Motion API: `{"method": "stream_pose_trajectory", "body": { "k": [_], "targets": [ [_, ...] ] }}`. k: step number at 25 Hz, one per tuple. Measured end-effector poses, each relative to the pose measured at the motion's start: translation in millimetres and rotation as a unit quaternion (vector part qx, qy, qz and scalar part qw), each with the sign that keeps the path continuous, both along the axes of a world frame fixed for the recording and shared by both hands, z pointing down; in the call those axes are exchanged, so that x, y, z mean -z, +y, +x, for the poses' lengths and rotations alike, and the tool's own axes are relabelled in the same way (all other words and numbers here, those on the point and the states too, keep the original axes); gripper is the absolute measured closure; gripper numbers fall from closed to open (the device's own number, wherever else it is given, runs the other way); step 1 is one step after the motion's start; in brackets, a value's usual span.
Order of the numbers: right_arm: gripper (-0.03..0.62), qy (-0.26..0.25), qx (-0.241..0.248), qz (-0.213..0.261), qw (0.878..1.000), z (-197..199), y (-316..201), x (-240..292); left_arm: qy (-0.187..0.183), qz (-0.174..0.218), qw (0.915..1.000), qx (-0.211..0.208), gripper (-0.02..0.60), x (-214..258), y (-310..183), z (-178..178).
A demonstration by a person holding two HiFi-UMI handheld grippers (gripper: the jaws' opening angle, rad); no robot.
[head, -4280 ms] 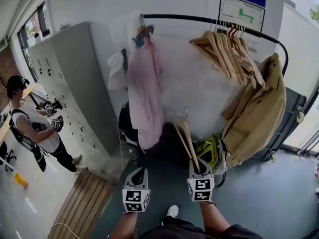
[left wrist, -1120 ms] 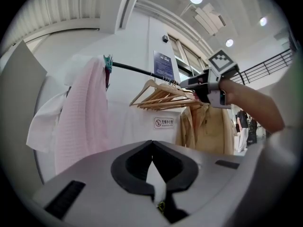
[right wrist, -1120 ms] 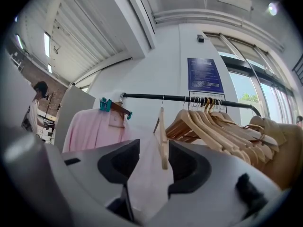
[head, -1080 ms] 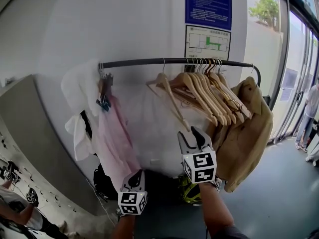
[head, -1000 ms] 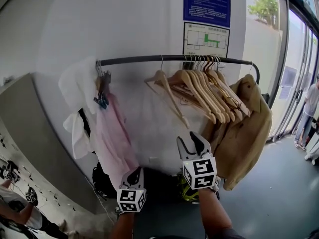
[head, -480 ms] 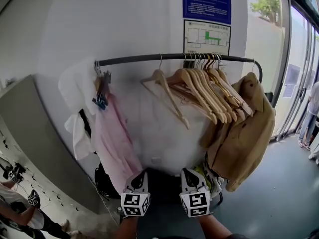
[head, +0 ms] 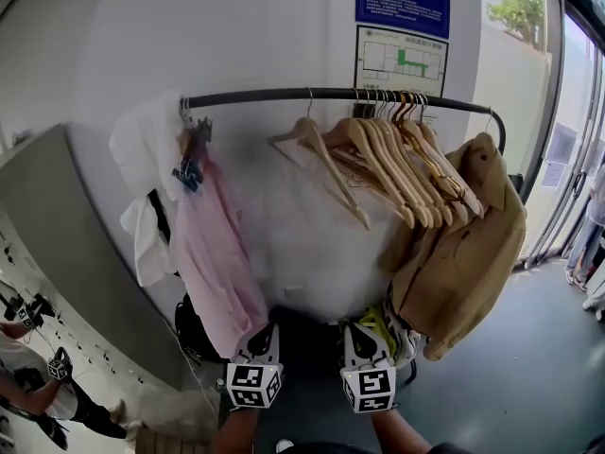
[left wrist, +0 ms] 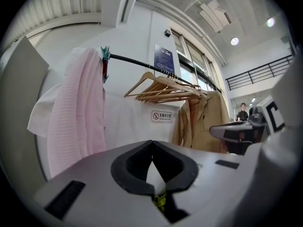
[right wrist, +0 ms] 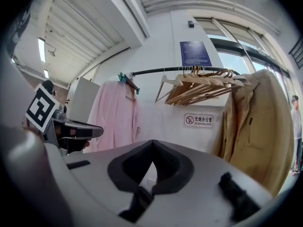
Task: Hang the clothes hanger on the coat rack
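A black rack bar [head: 321, 94] runs across the white wall. One light wooden hanger [head: 317, 149] hangs on it by its hook, a little left of a tight bunch of several wooden hangers [head: 402, 159]. The same hangers [right wrist: 199, 89] show in the right gripper view and hangers [left wrist: 161, 86] in the left one. My left gripper [head: 267, 330] [left wrist: 152, 141] is low under the clothes, shut and empty. My right gripper [head: 352, 332] [right wrist: 151, 141] sits beside it at the same height, its jaws closing to shut with nothing between them. Neither touches a hanger.
A pink garment [head: 213, 244] and a white one [head: 142, 159] hang at the bar's left end, a tan coat [head: 468, 244] at its right. A grey locker [head: 66, 253] stands left, glass doors [head: 567, 159] right. A black bag [head: 194, 334] lies under the rack. A person [head: 33, 386] is at lower left.
My right gripper dropped from just under the lone hanger's lower end to beside the left gripper, and its open jaws came together. The hanger stays on the bar. The left gripper sank slightly.
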State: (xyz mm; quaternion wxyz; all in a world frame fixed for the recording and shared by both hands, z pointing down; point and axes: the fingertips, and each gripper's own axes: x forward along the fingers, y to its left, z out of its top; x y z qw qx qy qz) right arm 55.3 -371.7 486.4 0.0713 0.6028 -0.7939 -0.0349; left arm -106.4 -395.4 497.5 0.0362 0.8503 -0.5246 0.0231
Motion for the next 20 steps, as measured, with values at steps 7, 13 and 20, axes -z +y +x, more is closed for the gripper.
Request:
{"method": "stream_pose_trajectory", "body": {
  "k": [7, 13, 20],
  "targets": [
    [0.582, -0.002, 0.003, -0.007, 1.0, 3.6, -2.0, -4.4, 0.0, -0.006, 1.0, -0.003, 0.574, -4.2, 1.7, 10.4],
    [0.582, -0.002, 0.01, -0.006, 1.0, 2.3, -1.0, -4.7, -0.003, -0.009, 0.9999, -0.005, 0.574, -5.6, 2.3, 16.0],
    [0.582, -0.002, 0.016, -0.009, 1.0, 3.0, -2.1, -5.5, -0.002, -0.01, 0.9999, -0.006, 0.574, -7.4, 3.4, 21.0]
  ]
}}
